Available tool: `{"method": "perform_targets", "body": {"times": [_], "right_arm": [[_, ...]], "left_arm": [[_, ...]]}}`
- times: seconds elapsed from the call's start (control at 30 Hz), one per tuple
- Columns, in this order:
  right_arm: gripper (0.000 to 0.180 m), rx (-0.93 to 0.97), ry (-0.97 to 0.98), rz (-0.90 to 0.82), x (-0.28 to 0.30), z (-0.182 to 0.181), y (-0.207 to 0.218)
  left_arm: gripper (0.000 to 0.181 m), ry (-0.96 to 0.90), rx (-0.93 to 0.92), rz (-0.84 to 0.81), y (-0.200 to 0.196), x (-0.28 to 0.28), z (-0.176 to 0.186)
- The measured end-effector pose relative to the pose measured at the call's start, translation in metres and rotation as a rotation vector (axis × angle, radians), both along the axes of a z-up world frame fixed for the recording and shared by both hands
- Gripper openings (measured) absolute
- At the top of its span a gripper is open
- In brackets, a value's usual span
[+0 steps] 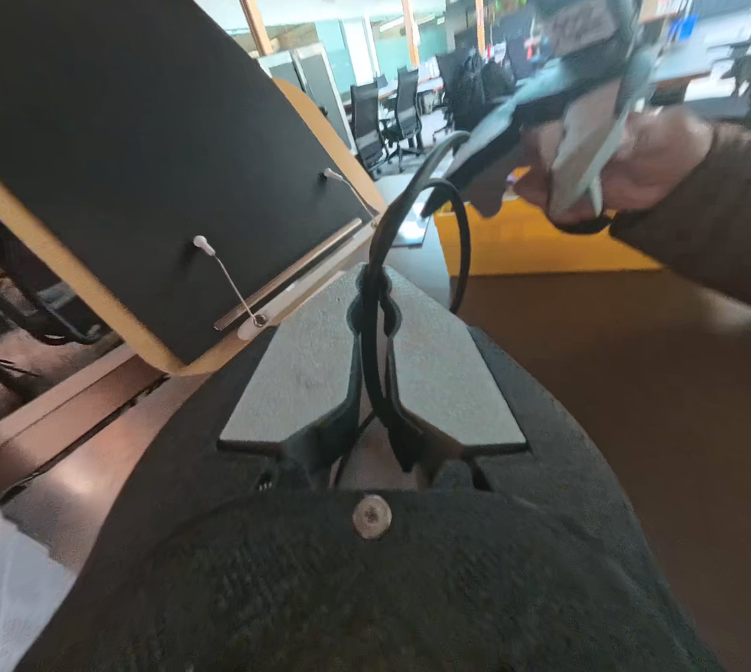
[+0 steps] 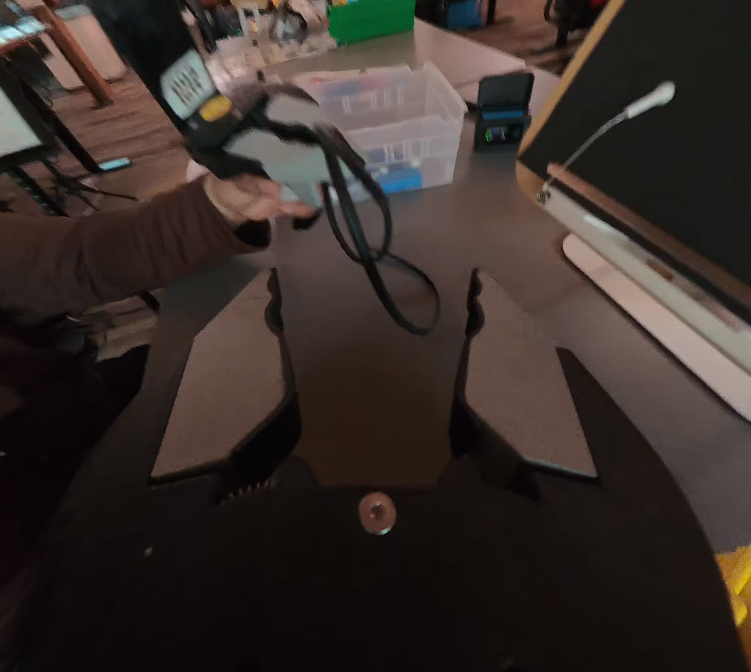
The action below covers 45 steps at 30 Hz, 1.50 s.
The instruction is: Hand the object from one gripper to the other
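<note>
1. Over on the left stood a tilted black board with a wooden edge (image 1: 134, 132), its two wire clips with white tips resting against it; it played no part in the handover as far as I could judge.
2. Next to it, the left gripper (image 1: 376, 299) was clamped tight on a loop of black cable (image 1: 372, 360), the cord running down the narrow gap between its two grey fingers (image 1: 300, 360) and arching out past the tips.
3. From the other camera the same cable (image 2: 365, 230) dangled below the left gripper (image 2: 309, 165), hanging free above the dark tabletop (image 2: 508, 230) and touching nothing else.
4. Further right, the right gripper (image 2: 374, 299) was spread wide and empty, pointed toward the hanging loop, whose lowest bend appeared just ahead of its fingertips, not yet between them.
5. In the left view the right gripper (image 1: 459, 181) was too blurred for its fingers to be read, though its tip was near the upper arc of the cable.
6. By my reckoning, the pickup was done and the handover barely half through: the right gripper had yet to close on the cable, and the left had yet to let go.
7. A clear plastic bin (image 2: 406, 116) and a green crate (image 2: 372, 20) sat beyond, uninvolved.
</note>
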State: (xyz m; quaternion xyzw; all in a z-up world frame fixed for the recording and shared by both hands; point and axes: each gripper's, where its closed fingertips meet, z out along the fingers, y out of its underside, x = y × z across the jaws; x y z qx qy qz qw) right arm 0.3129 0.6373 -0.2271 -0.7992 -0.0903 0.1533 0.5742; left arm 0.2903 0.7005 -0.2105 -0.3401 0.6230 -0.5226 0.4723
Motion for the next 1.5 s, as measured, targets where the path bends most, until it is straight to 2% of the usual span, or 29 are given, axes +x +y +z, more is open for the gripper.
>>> {"method": "perform_targets", "body": {"times": [0.03,0.13,0.2,0.23,0.47,0.57,0.6,0.63,0.67,0.7,0.73,0.83,1.0,1.1,1.2,1.3,1.4,1.5], "right_arm": [[0.095,-0.052,-0.027,-0.016,0.002,-0.013,0.004],[0.093,-0.175,-0.149,-0.04,0.001,-0.048,0.019],[0.071,-0.221,-0.16,-0.001,-0.011,-0.063,0.027],[0.067,-0.241,-0.146,0.038,-0.02,-0.068,0.03],[0.091,-0.288,-0.123,0.196,-0.059,-0.082,0.03],[0.092,-0.284,-0.097,0.23,-0.075,-0.087,0.04],[0.087,-0.288,-0.107,0.232,-0.079,-0.09,0.045],[0.069,-0.303,-0.136,0.227,-0.081,-0.096,0.049],[0.021,-0.337,-0.188,0.215,-0.078,-0.103,0.05],[0.0,-0.369,-0.242,0.183,-0.072,-0.108,0.05],[0.0,-0.386,-0.27,0.156,-0.066,-0.109,0.049],[0.0,-0.337,-0.241,0.105,-0.057,-0.081,0.044],[0.0,-0.181,-0.148,0.041,-0.047,-0.002,0.04],[0.0,-0.192,-0.153,0.03,-0.047,0.017,0.045],[0.0,-0.247,-0.204,0.017,-0.046,0.02,0.05],[0.0,-0.281,-0.237,0.034,-0.053,0.027,0.054],[0.0,-0.31,-0.275,0.047,-0.059,0.034,0.058],[0.0,-0.315,-0.306,0.057,-0.067,0.045,0.062]], "left_arm": [[0.0,-0.013,-0.041,-0.013,0.001,-0.002,0.006],[0.0,-0.04,-0.119,-0.027,0.006,-0.007,0.018],[0.0,-0.042,-0.143,-0.017,0.01,-0.008,0.02],[0.0,-0.038,-0.147,-0.013,0.012,-0.008,0.02],[0.0,-0.022,-0.176,0.036,0.023,-0.007,0.021],[0.0,-0.019,-0.176,0.042,0.023,-0.007,0.021],[0.0,-0.019,-0.172,0.048,0.023,-0.006,0.021],[0.0,-0.016,-0.165,0.053,0.023,-0.006,0.02],[0.0,-0.011,-0.153,0.058,0.024,-0.006,0.019],[0.0,0.001,-0.139,0.066,0.026,-0.005,0.016],[0.0,0.027,-0.122,0.077,0.029,-0.004,0.01],[0.0,0.137,-0.044,0.095,0.04,0.001,-0.016],[0.001,0.255,0.052,-0.087,0.016,-0.006,-0.05],[0.001,0.235,0.058,-0.191,-0.007,-0.013,-0.049],[0.001,0.261,0.044,-0.186,-0.014,-0.008,-0.055],[0.018,0.255,0.057,-0.235,-0.032,-0.008,-0.06],[0.025,0.231,0.058,-0.272,-0.051,-0.009,-0.059],[0.055,0.219,0.05,-0.299,-0.064,-0.011,-0.057]]}}
